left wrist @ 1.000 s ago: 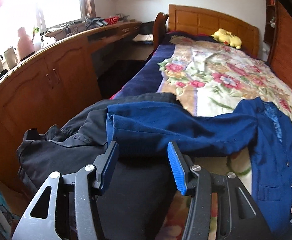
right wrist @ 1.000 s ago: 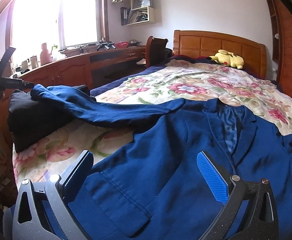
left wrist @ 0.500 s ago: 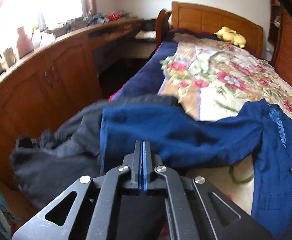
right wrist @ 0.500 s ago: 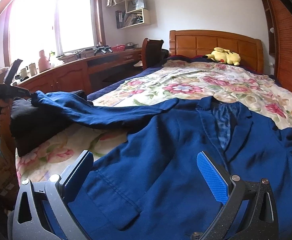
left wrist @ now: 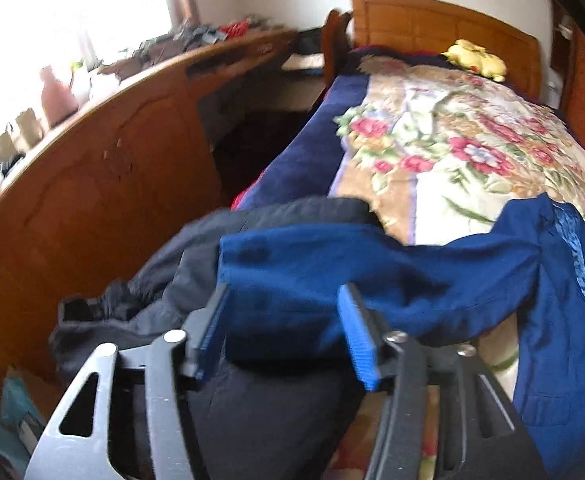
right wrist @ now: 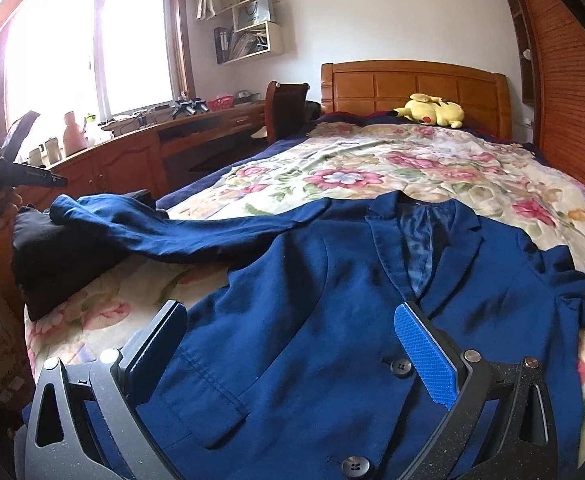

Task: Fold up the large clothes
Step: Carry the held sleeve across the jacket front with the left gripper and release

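Nearest us, our right gripper point(right wrist: 292, 344) hovers wide open over the blue jacket point(right wrist: 332, 320) lying face-up on the bed point(right wrist: 372, 168). Our left gripper point(left wrist: 280, 332), jaws just reopened and empty, faces the sleeve point(left wrist: 332, 280) cuff resting on a black garment point(left wrist: 164, 280). We should pinch the cuff squarely. The sleeve runs sideways; the collar points toward the headboard point(right wrist: 412, 84).
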`<control>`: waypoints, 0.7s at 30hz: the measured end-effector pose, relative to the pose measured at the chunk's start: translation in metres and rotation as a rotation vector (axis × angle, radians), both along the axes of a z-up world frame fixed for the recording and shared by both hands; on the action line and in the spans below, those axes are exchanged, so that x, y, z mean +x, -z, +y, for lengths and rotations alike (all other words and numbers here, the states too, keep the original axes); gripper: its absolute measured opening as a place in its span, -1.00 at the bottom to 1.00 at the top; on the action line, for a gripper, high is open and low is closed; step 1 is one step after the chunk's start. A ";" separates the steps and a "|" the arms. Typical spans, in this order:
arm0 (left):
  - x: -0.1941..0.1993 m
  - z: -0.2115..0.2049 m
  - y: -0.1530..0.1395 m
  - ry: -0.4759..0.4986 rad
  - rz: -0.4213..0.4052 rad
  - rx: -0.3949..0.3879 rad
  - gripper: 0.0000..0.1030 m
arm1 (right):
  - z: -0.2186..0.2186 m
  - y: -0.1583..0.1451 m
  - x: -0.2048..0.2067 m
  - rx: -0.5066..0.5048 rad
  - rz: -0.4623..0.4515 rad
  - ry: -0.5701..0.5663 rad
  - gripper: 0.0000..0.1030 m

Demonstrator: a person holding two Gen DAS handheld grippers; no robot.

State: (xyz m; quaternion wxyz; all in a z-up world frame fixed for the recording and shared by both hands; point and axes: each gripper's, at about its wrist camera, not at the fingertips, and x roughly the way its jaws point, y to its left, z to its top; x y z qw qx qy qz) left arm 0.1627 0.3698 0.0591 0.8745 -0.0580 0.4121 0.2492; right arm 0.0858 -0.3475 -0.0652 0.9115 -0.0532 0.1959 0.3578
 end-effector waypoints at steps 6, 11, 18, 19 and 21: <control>0.003 0.012 0.031 -0.020 0.053 -0.034 0.09 | -0.001 0.001 -0.004 -0.004 -0.003 -0.002 1.00; 0.002 0.008 0.034 0.007 0.050 -0.044 -0.91 | -0.005 -0.003 0.003 -0.007 0.000 -0.001 1.00; 0.005 -0.053 -0.007 0.133 -0.057 0.086 -0.93 | -0.013 -0.007 0.006 0.001 0.003 0.018 1.00; 0.008 -0.069 -0.015 0.164 -0.080 0.093 -0.93 | -0.016 -0.007 0.007 0.003 0.003 0.023 1.00; 0.015 -0.098 -0.026 0.225 -0.111 0.106 -0.93 | -0.021 -0.009 0.008 0.003 -0.001 0.037 1.00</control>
